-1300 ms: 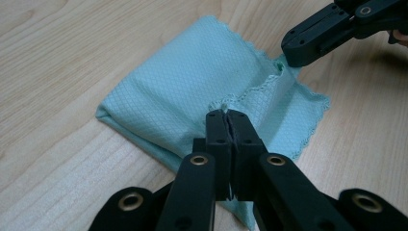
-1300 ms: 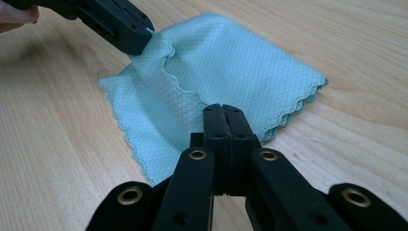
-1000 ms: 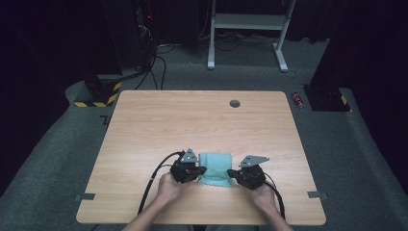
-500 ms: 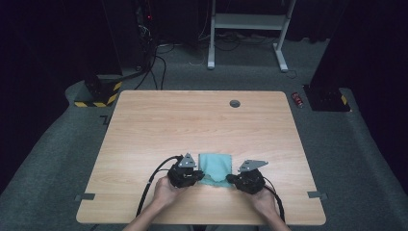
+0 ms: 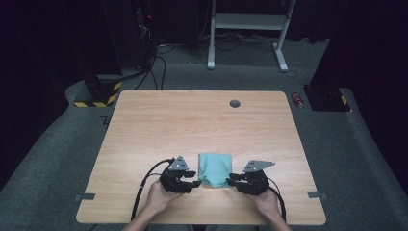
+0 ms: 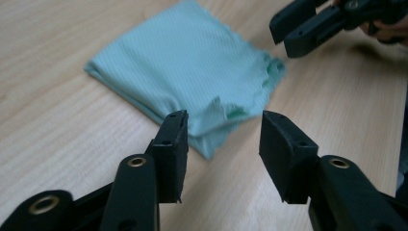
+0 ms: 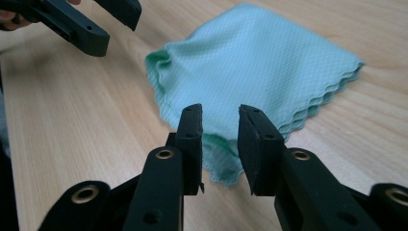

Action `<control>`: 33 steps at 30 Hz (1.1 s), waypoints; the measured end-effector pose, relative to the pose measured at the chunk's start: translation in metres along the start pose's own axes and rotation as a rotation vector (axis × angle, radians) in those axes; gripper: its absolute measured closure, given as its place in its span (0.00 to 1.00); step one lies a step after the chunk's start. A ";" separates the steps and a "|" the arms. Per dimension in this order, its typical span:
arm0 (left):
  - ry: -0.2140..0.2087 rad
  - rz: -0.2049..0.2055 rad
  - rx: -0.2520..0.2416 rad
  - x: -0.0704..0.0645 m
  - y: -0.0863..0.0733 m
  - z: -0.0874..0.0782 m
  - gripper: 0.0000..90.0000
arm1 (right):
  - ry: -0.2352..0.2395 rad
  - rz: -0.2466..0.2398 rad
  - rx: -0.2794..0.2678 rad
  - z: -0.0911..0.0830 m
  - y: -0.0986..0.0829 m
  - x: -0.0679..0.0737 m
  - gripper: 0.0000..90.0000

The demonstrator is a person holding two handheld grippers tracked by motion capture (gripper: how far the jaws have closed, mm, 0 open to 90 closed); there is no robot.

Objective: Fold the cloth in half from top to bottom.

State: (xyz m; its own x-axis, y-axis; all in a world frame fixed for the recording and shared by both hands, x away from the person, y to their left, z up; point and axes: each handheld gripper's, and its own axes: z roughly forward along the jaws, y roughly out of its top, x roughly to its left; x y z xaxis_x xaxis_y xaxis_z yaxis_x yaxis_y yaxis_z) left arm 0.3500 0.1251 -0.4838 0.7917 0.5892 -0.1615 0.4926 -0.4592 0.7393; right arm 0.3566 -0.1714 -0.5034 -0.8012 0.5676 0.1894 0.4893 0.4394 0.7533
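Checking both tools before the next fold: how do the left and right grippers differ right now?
The left gripper has its jaws spread wide; the right gripper has its jaws set closer, with a narrow gap. The left gripper points at one near corner of the folded green cloth, the right gripper at the other near corner, from the opposite side. Both are open, hold nothing, and sit low over the table.

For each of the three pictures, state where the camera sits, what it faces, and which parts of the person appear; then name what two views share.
High view: above the near side, facing forward and down on the table; forearms, both hands.
Left gripper view: on the left tongs, facing the folded cloth; open jaws, the other tongs farther off.
Right gripper view: on the right tongs, facing the cloth's corner; jaws apart.
Shared: both gripper views show the cloth.
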 end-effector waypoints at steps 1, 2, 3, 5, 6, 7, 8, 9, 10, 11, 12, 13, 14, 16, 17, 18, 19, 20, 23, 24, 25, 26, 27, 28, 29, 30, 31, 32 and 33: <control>0.014 -0.005 -0.002 0.000 0.004 0.002 0.58 | -0.019 0.007 -0.006 0.000 0.002 0.000 0.82; 0.031 -0.015 -0.006 0.000 0.008 0.006 0.58 | -0.032 0.018 -0.008 0.001 0.003 0.001 0.83; 0.047 -0.016 -0.007 -0.001 0.010 0.009 0.59 | -0.047 0.021 -0.011 0.003 0.005 0.001 0.85; 0.066 -0.026 0.000 -0.002 0.017 0.019 0.59 | -0.069 0.021 -0.015 0.007 0.008 0.002 0.88; 0.072 -0.027 0.004 -0.003 0.020 0.026 0.59 | -0.075 0.021 -0.012 0.009 0.009 0.002 0.89; 0.078 -0.031 0.009 -0.003 0.023 0.030 0.59 | -0.084 0.012 -0.004 0.013 0.010 0.003 0.92; 0.083 -0.030 0.018 -0.003 0.025 0.034 0.59 | -0.090 0.002 0.000 0.016 0.011 0.004 0.94; 0.083 -0.037 0.020 -0.003 0.025 0.037 0.59 | -0.098 -0.009 0.008 0.018 0.012 0.005 0.95; 0.083 -0.044 0.027 -0.002 0.026 0.040 0.59 | -0.104 -0.014 0.015 0.020 0.013 0.006 0.96; 0.084 -0.053 0.038 -0.001 0.025 0.042 0.59 | -0.107 -0.015 0.024 0.023 0.013 0.006 0.97; 0.087 -0.050 0.053 0.000 0.025 0.043 0.59 | -0.110 -0.015 0.029 0.024 0.013 0.006 0.97; 0.090 -0.045 0.062 0.000 0.024 0.044 0.59 | -0.111 -0.017 0.033 0.025 0.012 0.005 0.97; 0.095 -0.033 0.071 -0.002 0.022 0.043 0.59 | -0.111 -0.015 0.038 0.025 0.011 0.005 0.97; 0.097 -0.015 0.085 -0.004 0.017 0.039 0.59 | -0.112 -0.020 0.048 0.024 0.009 0.006 0.97; 0.097 -0.003 0.096 -0.005 0.014 0.037 0.59 | -0.112 -0.026 0.054 0.023 0.007 0.007 0.97; 0.097 0.017 0.112 -0.005 0.011 0.034 0.58 | -0.109 -0.025 0.060 0.022 0.006 0.007 0.97; 0.098 0.024 0.120 -0.006 0.006 0.033 0.58 | -0.110 -0.029 0.064 0.022 0.004 0.008 0.96; 0.096 0.036 0.134 -0.007 0.002 0.031 0.58 | -0.108 -0.036 0.068 0.021 0.001 0.008 0.96; 0.097 0.052 0.161 -0.007 -0.011 0.026 0.58 | -0.106 -0.041 0.079 0.019 -0.005 0.009 0.95; 0.097 0.049 0.157 -0.007 -0.012 0.025 0.57 | -0.105 -0.041 0.081 0.017 -0.005 0.009 0.95; 0.094 0.041 0.161 -0.006 -0.014 0.022 0.57 | -0.107 -0.040 0.082 0.017 -0.005 0.009 0.95; 0.090 0.035 0.154 -0.005 -0.014 0.019 0.57 | -0.110 -0.045 0.083 0.016 -0.005 0.009 0.94; 0.089 0.037 0.143 -0.004 -0.014 0.016 0.57 | -0.109 -0.044 0.081 0.016 -0.004 0.009 0.94; 0.090 0.028 0.120 -0.004 -0.013 0.014 0.57 | -0.108 -0.043 0.074 0.015 -0.004 0.009 0.94; 0.085 0.020 0.097 -0.003 -0.011 0.011 0.57 | -0.109 -0.042 0.069 0.014 -0.002 0.009 0.93; 0.081 0.011 0.074 -0.003 -0.009 0.010 0.57 | -0.108 -0.040 0.055 0.014 -0.001 0.009 0.93; 0.077 0.003 0.059 -0.002 -0.006 0.010 0.57 | -0.107 -0.038 0.047 0.014 0.001 0.009 0.93; 0.061 -0.010 0.039 -0.002 -0.002 0.011 0.56 | -0.108 -0.040 0.043 0.015 0.003 0.009 0.92; 0.057 -0.017 0.024 -0.002 0.002 0.012 0.56 | -0.107 -0.041 0.041 0.016 0.006 0.010 0.92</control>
State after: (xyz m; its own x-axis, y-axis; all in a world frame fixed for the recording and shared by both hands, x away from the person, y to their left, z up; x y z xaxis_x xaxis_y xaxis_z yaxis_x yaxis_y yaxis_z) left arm 0.3543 0.1152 -0.4897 0.7615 0.6337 -0.1361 0.5149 -0.4640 0.7209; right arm 0.3571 -0.1521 -0.5077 -0.7808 0.6184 0.0892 0.4723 0.4906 0.7323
